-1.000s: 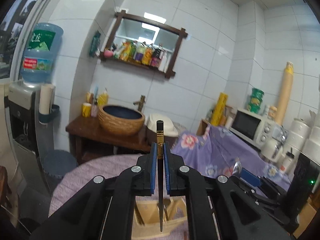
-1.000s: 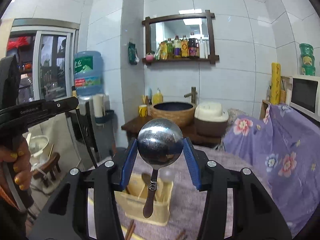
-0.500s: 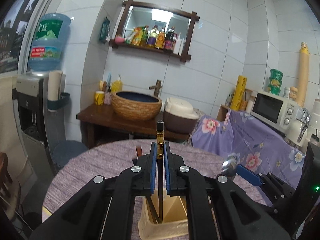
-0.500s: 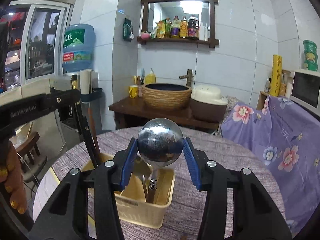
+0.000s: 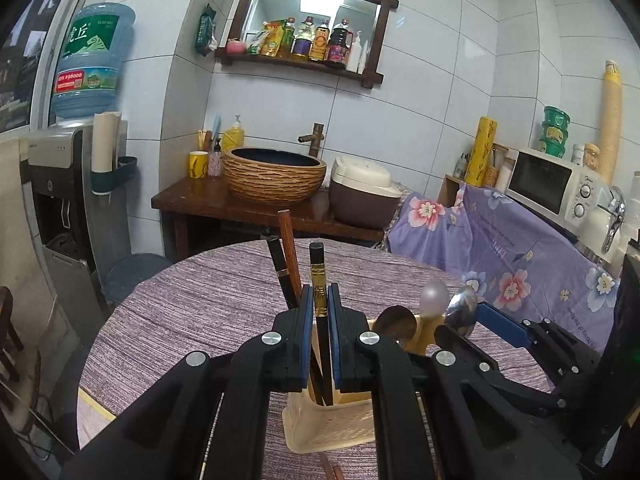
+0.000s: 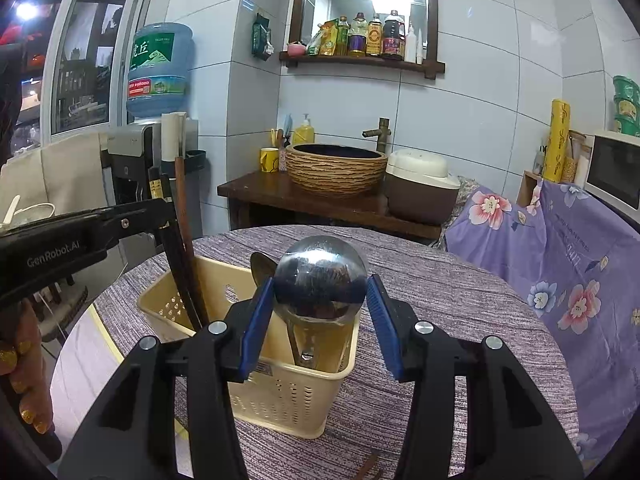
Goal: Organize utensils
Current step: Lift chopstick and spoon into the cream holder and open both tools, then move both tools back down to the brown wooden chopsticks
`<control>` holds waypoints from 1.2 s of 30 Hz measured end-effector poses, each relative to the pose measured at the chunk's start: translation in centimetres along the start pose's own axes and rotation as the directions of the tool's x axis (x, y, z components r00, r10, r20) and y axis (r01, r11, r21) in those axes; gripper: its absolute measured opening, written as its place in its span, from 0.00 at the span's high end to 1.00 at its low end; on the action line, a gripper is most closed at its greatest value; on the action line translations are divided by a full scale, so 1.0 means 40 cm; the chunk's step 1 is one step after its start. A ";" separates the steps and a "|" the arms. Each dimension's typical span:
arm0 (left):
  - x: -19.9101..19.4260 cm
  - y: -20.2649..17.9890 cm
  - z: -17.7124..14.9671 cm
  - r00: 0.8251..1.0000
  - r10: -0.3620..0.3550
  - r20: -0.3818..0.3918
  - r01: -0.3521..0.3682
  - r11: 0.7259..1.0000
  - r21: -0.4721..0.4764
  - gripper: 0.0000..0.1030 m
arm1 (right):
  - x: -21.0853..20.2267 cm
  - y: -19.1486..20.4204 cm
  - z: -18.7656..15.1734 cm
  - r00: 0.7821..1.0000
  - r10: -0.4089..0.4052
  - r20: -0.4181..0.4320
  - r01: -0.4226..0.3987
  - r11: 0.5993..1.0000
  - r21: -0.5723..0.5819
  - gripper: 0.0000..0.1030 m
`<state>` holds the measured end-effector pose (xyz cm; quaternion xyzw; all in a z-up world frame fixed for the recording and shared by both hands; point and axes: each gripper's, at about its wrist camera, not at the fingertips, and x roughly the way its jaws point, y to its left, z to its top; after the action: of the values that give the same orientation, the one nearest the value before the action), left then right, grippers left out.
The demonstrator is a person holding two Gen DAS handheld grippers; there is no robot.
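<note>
A cream perforated utensil holder stands on the round purple-clothed table. My left gripper is shut on a black chopstick with a gold band; its lower end reaches down into the holder's left compartment, beside a black chopstick and a brown one standing there. My right gripper is shut on a steel spoon, bowl up, its handle down inside the holder's right compartment. Other spoons stand in the holder.
A brown chopstick lies on the cloth near the front edge. The table edge drops off at left. A flowered purple cloth covers furniture at right. A basin stand is behind the table.
Both grippers have come down over the holder. The black chopstick's end and the spoon's handle are now inside its compartments.
</note>
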<state>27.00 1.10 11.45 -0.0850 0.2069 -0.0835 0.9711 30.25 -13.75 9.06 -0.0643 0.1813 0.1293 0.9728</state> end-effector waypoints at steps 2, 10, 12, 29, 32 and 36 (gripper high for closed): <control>-0.015 0.000 0.000 1.000 -0.001 0.009 0.001 1.000 0.006 0.84 | -0.020 0.000 -0.002 1.000 -0.020 0.023 0.020 1.000 -0.004 0.40; -0.079 -0.008 -0.087 0.997 0.002 -0.075 0.001 0.999 0.046 0.30 | -0.144 -0.011 -0.053 0.999 -0.040 0.014 0.040 0.999 -0.015 0.21; -0.085 -0.004 -0.137 0.993 0.025 -0.118 -0.017 0.998 0.064 0.29 | -0.173 -0.010 -0.099 0.996 -0.088 -0.027 0.087 0.995 -0.040 0.17; -0.100 -0.009 -0.446 0.922 0.081 -0.379 -0.051 0.995 0.088 0.29 | -0.220 -0.020 -0.412 0.895 -0.120 -0.430 0.159 0.986 0.057 0.12; -0.101 -0.024 -0.460 0.918 0.073 -0.391 -0.039 0.995 0.094 0.29 | -0.218 -0.003 -0.419 0.887 -0.109 -0.448 0.143 0.989 0.043 0.12; -0.098 -0.036 -0.473 0.912 0.075 -0.403 -0.034 0.994 0.108 0.29 | -0.206 0.015 -0.432 0.875 -0.119 -0.469 0.141 0.990 0.011 0.12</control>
<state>15.39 -1.99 -3.78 -0.0121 0.4021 -0.0824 0.9118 16.87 -18.01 -3.95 -0.0836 0.4080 0.0404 0.9082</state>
